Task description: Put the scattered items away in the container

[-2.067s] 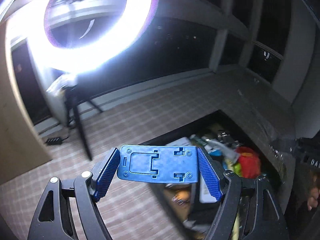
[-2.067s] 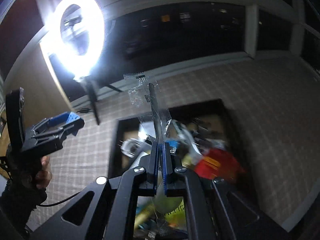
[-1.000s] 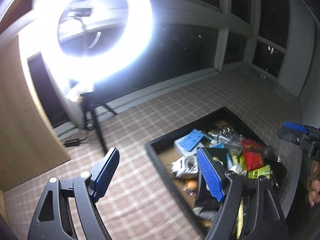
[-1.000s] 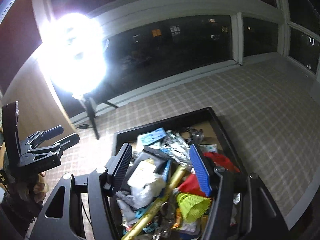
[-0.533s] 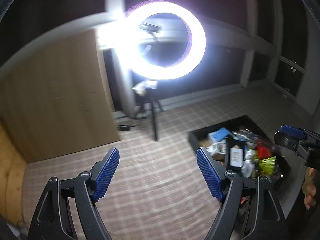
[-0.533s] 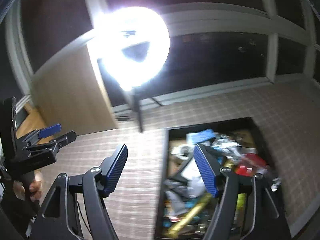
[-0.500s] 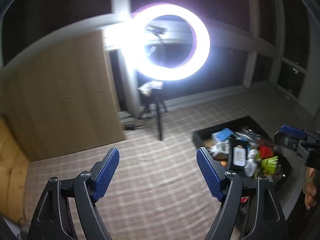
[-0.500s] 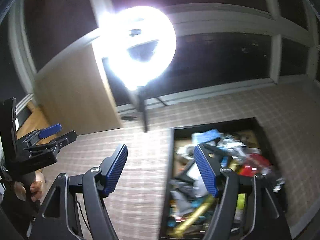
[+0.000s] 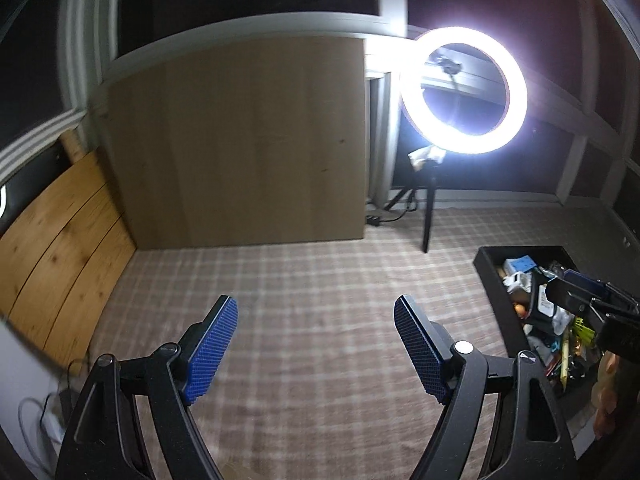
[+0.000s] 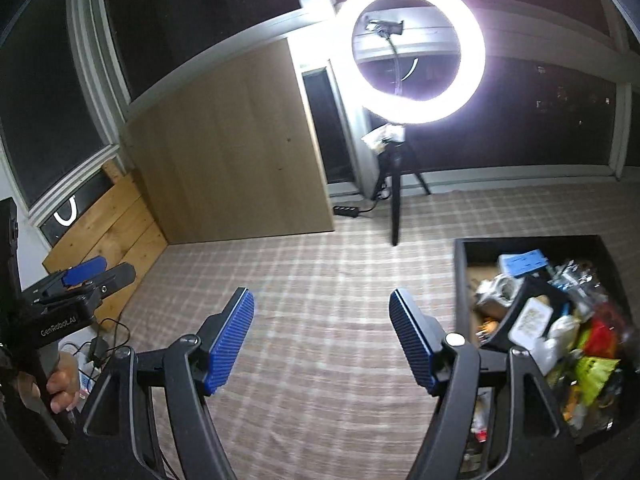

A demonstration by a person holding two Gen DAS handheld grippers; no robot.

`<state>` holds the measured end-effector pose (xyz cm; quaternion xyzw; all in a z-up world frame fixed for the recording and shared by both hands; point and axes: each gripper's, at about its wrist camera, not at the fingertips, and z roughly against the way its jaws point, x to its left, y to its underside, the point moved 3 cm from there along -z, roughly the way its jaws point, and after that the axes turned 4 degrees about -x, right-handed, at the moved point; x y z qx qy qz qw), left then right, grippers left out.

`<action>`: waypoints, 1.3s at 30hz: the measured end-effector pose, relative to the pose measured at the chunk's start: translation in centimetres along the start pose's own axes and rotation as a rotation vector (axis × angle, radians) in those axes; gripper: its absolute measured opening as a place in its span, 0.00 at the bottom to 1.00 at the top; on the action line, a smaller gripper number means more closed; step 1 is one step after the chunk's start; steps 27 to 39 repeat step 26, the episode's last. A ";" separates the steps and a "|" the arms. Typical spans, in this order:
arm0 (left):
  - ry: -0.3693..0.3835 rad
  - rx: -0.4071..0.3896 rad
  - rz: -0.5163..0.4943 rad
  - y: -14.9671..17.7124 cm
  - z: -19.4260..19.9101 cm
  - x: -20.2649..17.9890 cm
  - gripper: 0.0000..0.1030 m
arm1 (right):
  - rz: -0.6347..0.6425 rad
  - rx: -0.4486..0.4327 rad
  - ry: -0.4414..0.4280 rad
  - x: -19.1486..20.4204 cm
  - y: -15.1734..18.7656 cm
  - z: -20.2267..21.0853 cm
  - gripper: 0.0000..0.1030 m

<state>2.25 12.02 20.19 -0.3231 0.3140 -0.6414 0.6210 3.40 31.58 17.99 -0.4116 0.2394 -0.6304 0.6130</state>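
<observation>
One black container [image 10: 460,264] sits on the checked floor [image 10: 320,280], right of the one ring light [image 10: 410,50], heaped with mixed items. Two tools: the left tool [image 9: 316,346] and the right tool [image 10: 322,338] both hang released and empty, left of the container.

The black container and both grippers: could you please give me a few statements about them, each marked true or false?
1. The left gripper holds a blue plate. False: it is open and holds nothing.
2. The black container holds many items. True.
3. The right gripper is open. True.
4. The ring light is off. False: it glows brightly.
5. The container sits left of both grippers. False: it lies to their right on the checked floor.
</observation>
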 end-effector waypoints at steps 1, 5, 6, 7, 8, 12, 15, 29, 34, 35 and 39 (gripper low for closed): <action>-0.005 0.006 0.005 0.3 0.0 0.3 0.77 | 0.010 0.005 0.006 0.5 0.2 -0.2 0.68; -0.024 0.035 0.027 1.9 -0.1 1.6 0.79 | 0.077 0.016 0.044 2.4 1.2 -1.2 0.68; -0.025 0.044 0.031 2.3 -0.2 1.8 0.79 | 0.091 0.015 0.054 2.7 1.5 -1.4 0.68; -0.027 0.055 0.035 2.7 -0.5 2.1 0.79 | 0.099 0.017 0.060 3.0 1.6 -1.6 0.69; -0.029 0.063 0.039 2.9 -0.6 2.3 0.79 | 0.106 0.025 0.061 3.3 1.8 -1.9 0.69; -0.027 0.103 0.062 4.0 -1.5 3.2 0.79 | 0.101 0.053 0.032 4.1 2.7 -3.0 0.69; -0.043 0.106 0.071 4.2 -1.9 3.8 0.79 | 0.104 0.073 0.025 4.4 3.3 -3.7 0.69; -0.058 0.121 0.072 5.0 -3.2 4.0 0.79 | 0.072 0.113 0.049 3.6 4.4 -5.1 0.69; -0.058 0.121 0.072 5.0 -3.2 4.0 0.79 | 0.072 0.113 0.049 3.6 4.4 -5.1 0.69; -0.058 0.121 0.072 5.0 -3.2 4.0 0.79 | 0.072 0.113 0.049 3.6 4.4 -5.1 0.69; -0.058 0.121 0.072 5.0 -3.2 4.0 0.79 | 0.072 0.113 0.049 3.6 4.4 -5.1 0.69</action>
